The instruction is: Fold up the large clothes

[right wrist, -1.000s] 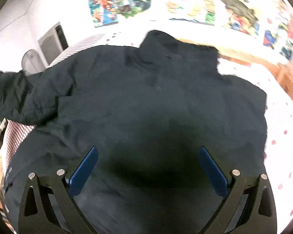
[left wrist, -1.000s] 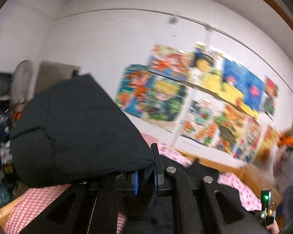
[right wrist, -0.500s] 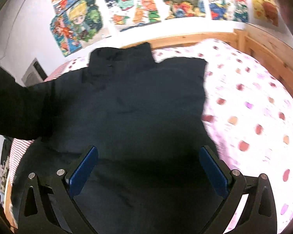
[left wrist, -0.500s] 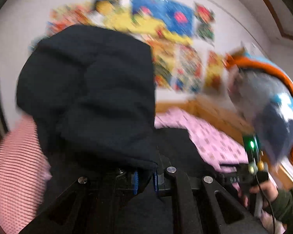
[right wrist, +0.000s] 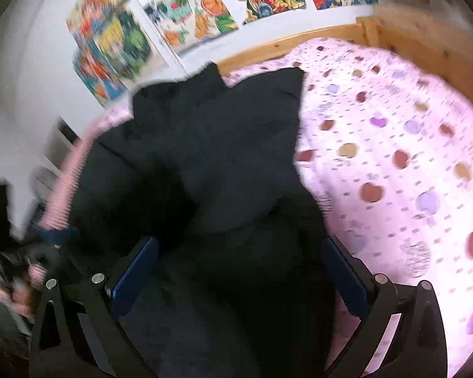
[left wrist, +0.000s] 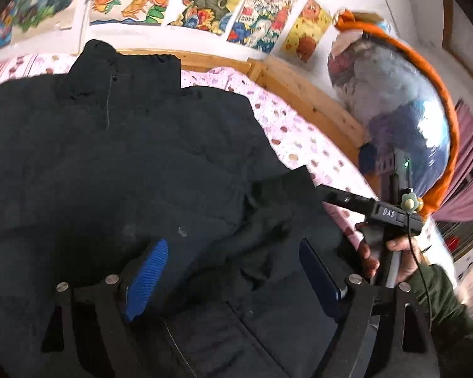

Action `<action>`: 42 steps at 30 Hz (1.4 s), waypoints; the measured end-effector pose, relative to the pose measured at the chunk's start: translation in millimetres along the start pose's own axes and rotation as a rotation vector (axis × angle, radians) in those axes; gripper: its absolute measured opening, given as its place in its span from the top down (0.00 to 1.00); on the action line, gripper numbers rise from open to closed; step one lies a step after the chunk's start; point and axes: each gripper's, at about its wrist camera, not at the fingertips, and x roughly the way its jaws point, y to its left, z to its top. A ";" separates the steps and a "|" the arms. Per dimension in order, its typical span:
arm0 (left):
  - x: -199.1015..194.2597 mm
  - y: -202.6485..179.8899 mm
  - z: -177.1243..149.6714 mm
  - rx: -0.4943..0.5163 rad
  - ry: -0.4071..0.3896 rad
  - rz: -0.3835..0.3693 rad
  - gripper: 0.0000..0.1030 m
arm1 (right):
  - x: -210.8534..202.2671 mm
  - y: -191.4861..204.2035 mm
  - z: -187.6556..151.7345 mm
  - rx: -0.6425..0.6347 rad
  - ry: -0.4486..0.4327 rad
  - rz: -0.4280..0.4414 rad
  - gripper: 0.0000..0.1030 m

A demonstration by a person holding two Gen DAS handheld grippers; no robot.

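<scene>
A large black padded jacket (left wrist: 135,163) lies spread on the bed, collar toward the wall, with one sleeve folded across its front. It also shows in the right wrist view (right wrist: 224,163). My left gripper (left wrist: 233,271) is open and empty, its blue pads just above the jacket's lower part. My right gripper (right wrist: 239,271) is open and empty above the jacket's lower right part. The right gripper's body (left wrist: 391,214) shows at the right of the left wrist view, held in a hand.
The bed has a pink spotted sheet (right wrist: 394,163) and a wooden frame (left wrist: 302,94). Colourful posters (left wrist: 205,3) hang on the wall. A grey and orange bundle (left wrist: 400,100) stands at the bed's right end. A pink striped pillow (right wrist: 69,186) lies left of the jacket.
My left gripper carried the sleeve across over the jacket, opened and let it go. The sleeve now lies on the jacket. The right gripper stayed open and shifted over the jacket.
</scene>
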 end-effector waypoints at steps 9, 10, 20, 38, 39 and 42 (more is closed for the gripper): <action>-47.1 70.6 -4.9 -0.195 -0.080 0.284 0.17 | 28.6 -1.9 -5.7 0.163 0.086 0.205 0.02; -51.0 82.0 -7.4 -0.226 -0.084 0.297 0.17 | 33.2 4.2 -8.2 0.135 0.091 0.160 0.03; -90.4 144.4 -20.9 -0.362 -0.112 0.293 0.16 | 35.1 25.5 8.5 0.094 0.109 0.069 0.96; -39.7 136.4 33.9 -0.264 -0.127 0.218 0.16 | 34.8 74.8 97.1 -0.355 -0.127 -0.358 0.77; -37.1 134.0 36.2 -0.250 -0.130 0.217 0.16 | 30.8 77.6 96.3 -0.364 -0.134 -0.359 0.71; -26.3 123.2 41.3 -0.188 -0.116 0.254 0.16 | 12.5 91.9 96.1 -0.400 -0.193 -0.338 0.44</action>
